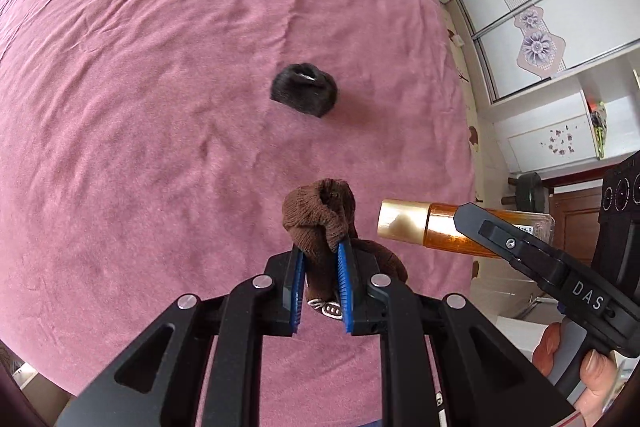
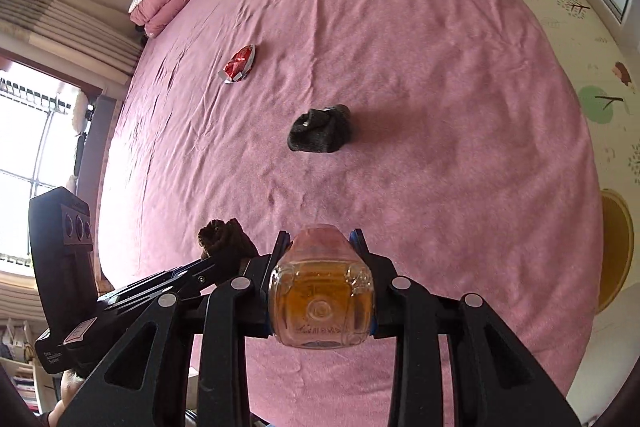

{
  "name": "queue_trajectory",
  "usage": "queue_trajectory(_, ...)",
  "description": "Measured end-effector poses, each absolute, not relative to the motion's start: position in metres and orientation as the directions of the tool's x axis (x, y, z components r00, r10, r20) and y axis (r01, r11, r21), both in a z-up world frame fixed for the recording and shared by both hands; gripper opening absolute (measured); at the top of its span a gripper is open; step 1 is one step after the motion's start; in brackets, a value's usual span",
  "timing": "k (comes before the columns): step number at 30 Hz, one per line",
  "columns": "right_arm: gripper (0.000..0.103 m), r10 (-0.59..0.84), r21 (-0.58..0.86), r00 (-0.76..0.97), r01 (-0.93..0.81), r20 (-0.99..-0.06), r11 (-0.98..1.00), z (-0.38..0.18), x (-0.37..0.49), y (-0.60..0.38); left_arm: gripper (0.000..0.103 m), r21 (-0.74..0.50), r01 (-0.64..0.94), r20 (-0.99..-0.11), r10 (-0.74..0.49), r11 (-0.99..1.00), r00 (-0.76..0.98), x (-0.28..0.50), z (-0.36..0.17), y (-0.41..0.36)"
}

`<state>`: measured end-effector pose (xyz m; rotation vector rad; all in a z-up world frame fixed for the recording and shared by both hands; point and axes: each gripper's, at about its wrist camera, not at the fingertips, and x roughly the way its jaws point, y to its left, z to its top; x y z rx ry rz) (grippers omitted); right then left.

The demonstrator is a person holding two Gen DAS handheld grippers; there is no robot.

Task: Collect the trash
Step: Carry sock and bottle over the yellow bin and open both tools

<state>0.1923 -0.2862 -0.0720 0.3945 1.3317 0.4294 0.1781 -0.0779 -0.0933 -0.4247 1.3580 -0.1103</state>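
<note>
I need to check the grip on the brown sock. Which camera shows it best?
The left wrist view: the brown sock sits close and centred, pinched in the left gripper. The right wrist view shows only its bunched tip beside the bottle; the grip is hidden.

Soft daylight, blown-out window (image 2: 28,147) at left, faint shadows on the bedspread (image 2: 400,67), fisheye edges bent and vignetted
</note>
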Motion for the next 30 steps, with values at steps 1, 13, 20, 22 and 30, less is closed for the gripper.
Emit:
queue_trajectory(1,0.03,0.508,0.508,0.194,-0.05,-0.84,0.86,-0.071,0.184,-0.301,0.015,-0.359,-0.144,-0.921,-0.326,0.922,0.213,0.175,-0.091,-0.091)
queue_trajectory(13,0.03,0.433,0.505,0.304,0.225,-0.849,0.833,-0.075,0.104,-0.477,0.015,-0.383,0.108,-0.914,-0.394,0.917,0.1,0.144,-0.085,-0.262)
queue_trajectory(20,0.03,0.382,0.507,0.365,0.356,-0.849,0.785,-0.082,0.078,-0.565,0.015,-0.391,0.249,-0.912,-0.41,0.886,0.026,0.14,-0.092,-0.357)
queue_trajectory(22,0.03,0.372,0.509,0.377,0.386,-0.848,0.769,-0.085,0.074,-0.585,0.015,-0.395,0.282,-0.91,-0.414,0.874,0.008,0.142,-0.093,-0.381)
queue_trajectory(30,0.03,0.323,0.512,0.421,0.487,-0.847,0.707,-0.103,0.07,-0.659,0.015,-0.397,0.378,-0.914,-0.398,0.836,-0.078,0.158,-0.11,-0.455)
